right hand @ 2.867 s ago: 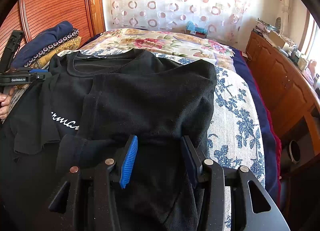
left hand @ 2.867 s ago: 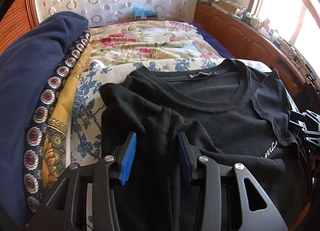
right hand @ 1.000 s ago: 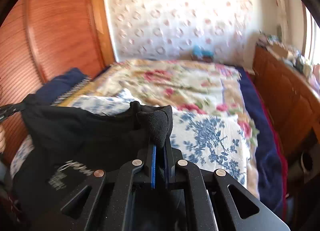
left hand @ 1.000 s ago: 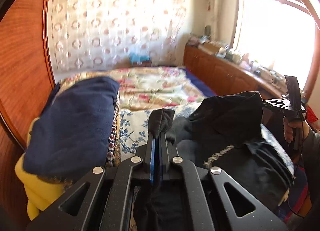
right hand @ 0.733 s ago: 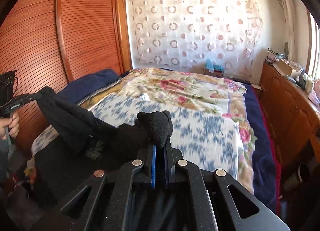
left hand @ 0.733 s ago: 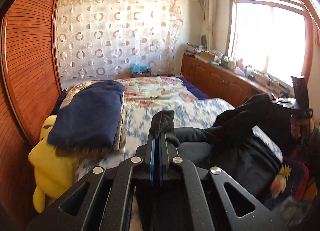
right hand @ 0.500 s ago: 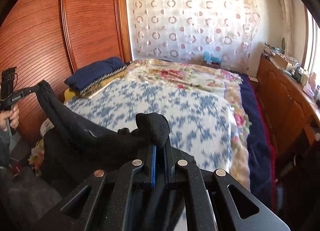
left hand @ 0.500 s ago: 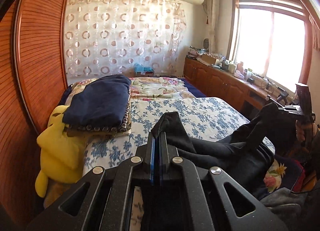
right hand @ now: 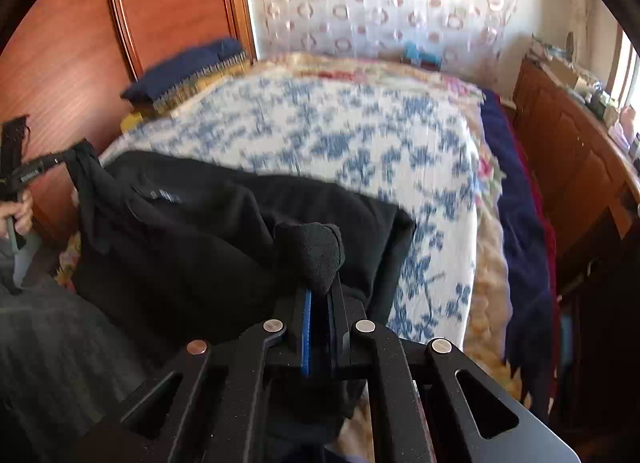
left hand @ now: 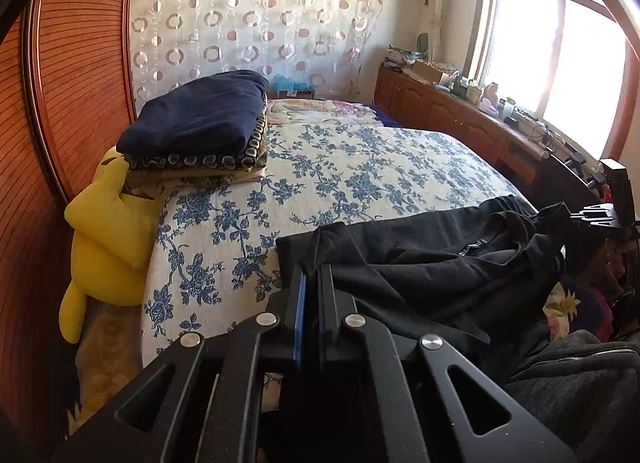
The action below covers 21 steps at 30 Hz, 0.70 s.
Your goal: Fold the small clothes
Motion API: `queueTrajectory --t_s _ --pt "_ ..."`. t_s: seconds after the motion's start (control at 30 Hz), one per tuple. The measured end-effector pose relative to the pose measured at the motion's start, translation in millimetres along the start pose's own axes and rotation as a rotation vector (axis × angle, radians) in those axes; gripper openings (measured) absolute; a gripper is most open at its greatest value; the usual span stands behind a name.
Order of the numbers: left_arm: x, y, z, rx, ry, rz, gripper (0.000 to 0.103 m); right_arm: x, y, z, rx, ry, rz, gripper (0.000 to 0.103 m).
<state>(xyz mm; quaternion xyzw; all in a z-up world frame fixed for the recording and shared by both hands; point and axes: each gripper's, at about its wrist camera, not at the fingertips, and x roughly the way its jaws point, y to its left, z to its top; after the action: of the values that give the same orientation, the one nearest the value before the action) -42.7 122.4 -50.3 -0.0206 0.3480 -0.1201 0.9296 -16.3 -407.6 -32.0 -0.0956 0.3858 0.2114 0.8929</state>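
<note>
Black T-shirt (left hand: 432,259) lies bunched at the bed's near edge; neck label (left hand: 474,247) too small to read. Left hand-held gripper (left hand: 311,283) & right hand-held gripper (right hand: 318,299) both clamped tight on shirt fabric. Blue-floral bedspread (left hand: 360,179) beyond is bare; folded pile (left hand: 200,131) sits far left.

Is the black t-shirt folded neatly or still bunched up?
Bunched up: the black t-shirt sags in creases at the bed's near edge, pinched by both hand-held grippers.
</note>
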Motion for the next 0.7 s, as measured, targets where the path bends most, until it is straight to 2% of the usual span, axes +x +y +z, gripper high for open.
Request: queueTrajectory --t_s 0.1,0.2,0.27,0.3,0.33,0.37,0.43,0.5,0.57,0.7 --pt "-1 -1 -1 0.011 0.002 0.001 0.005 1 0 6 0.000 0.005 0.000 0.006" --pt "-6 0 -2 0.021 -0.008 -0.009 0.026 -2 4 8 -0.001 -0.002 0.002 0.008" --pt "-9 -4 2 0.040 -0.024 -0.009 0.046 -3 6 10 -0.006 -0.010 0.002 0.011" --pt "-10 -6 3 0.052 -0.029 0.003 0.047 -3 6 10 -0.008 -0.014 0.003 0.011" --pt "-10 -7 5 0.058 -0.031 0.005 0.054 -8 7 13 -0.013 -0.019 0.001 0.013" --pt "-11 -8 7 0.066 -0.036 0.006 0.067 -5 6 12 -0.021 -0.027 -0.006 0.020" --pt "-13 -9 11 0.067 -0.048 -0.002 0.078 -15 6 16 -0.028 -0.051 -0.005 0.026" --pt "-12 -8 16 0.064 -0.045 -0.004 0.078 -20 4 18 -0.033 -0.069 -0.001 0.027" --pt "-9 -8 20 0.070 -0.049 0.009 0.078 -23 3 21 -0.033 -0.083 -0.017 0.035" --pt "-1 -6 26 0.070 -0.041 0.029 0.078 -14 -1 26 -0.029 -0.091 -0.039 0.037"
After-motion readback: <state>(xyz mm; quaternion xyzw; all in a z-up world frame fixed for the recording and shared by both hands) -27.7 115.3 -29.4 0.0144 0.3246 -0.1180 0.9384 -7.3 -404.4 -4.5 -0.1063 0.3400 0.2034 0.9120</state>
